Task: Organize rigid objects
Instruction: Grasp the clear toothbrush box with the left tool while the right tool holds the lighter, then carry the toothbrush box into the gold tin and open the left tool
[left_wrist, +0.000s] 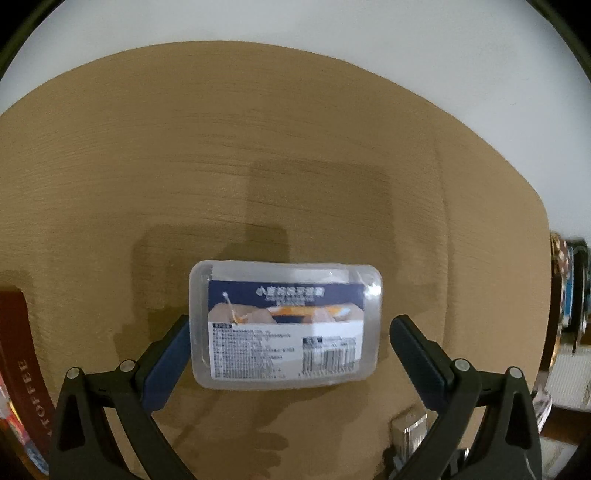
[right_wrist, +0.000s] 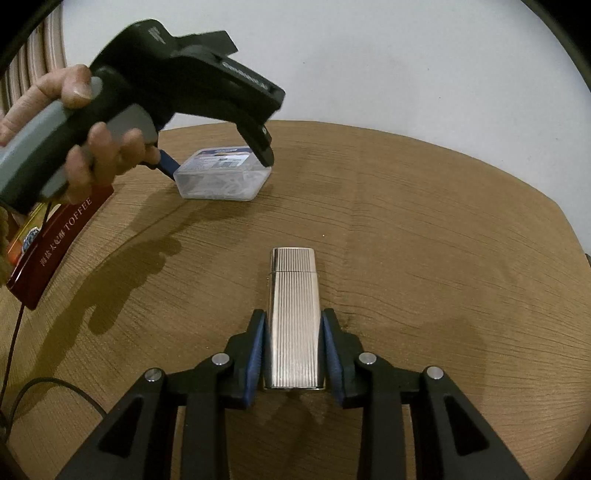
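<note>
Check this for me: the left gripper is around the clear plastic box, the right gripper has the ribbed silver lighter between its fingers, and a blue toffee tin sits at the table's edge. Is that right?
Not quite: the toffee tin is dark red, not blue, as the right wrist view shows. The rest holds: the left gripper straddles the clear plastic box, and the right gripper has the ribbed silver lighter between its fingers.

L cam steep over clear box (left_wrist: 284, 325); R cam angled, sees it (right_wrist: 221, 173) too.
</note>
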